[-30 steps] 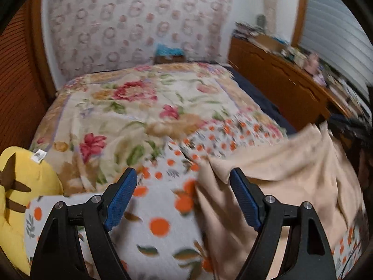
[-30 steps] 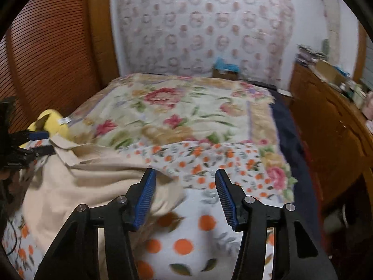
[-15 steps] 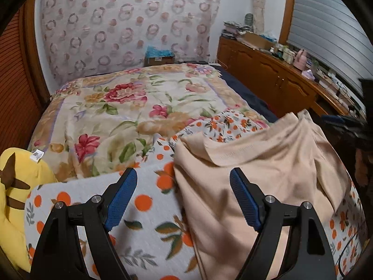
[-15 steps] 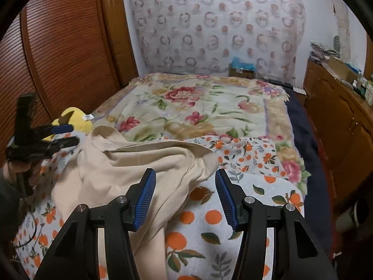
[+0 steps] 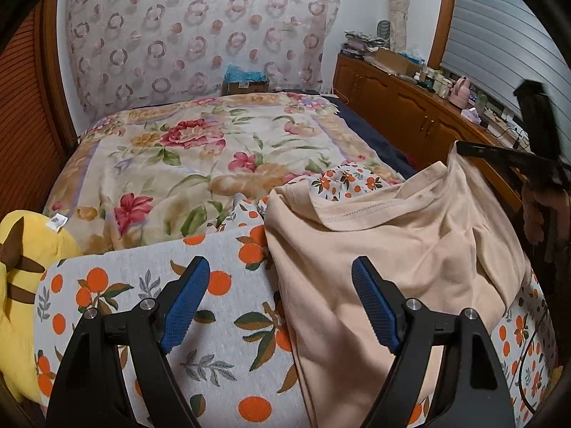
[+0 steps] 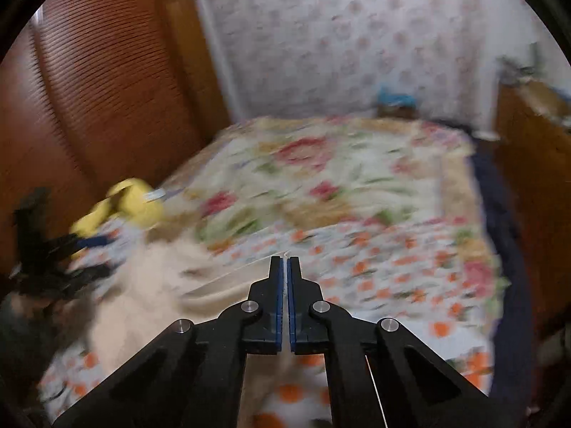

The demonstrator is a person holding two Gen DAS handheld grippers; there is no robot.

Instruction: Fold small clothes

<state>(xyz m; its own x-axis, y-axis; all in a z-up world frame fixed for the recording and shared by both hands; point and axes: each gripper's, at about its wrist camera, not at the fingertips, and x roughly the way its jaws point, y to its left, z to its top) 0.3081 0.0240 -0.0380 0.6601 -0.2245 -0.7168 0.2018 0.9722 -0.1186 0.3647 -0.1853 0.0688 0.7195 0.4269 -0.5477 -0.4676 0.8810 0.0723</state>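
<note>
A beige T-shirt [image 5: 392, 249] lies crumpled on the orange-print blanket [image 5: 221, 303] at the near end of the bed. My left gripper [image 5: 280, 299] is open and empty, low over the shirt's left edge. My right gripper [image 6: 285, 267] is shut on the shirt's edge [image 6: 228, 278] and lifts it; the right wrist view is motion-blurred. In the left wrist view the right gripper [image 5: 499, 153] shows at the far right, pinching a raised corner of the shirt. The left gripper also shows at the left of the right wrist view [image 6: 78, 253].
A floral bedspread [image 5: 200, 157] covers the far bed. A yellow plush toy [image 5: 21, 264] lies at the left edge. A wooden cabinet [image 5: 410, 103] with clutter runs along the right. A wooden slatted wall [image 6: 100, 100] stands on the left.
My right gripper has shut on the shirt's edge and is pulling it up and to the right. My left gripper has stayed open and nearly still.
</note>
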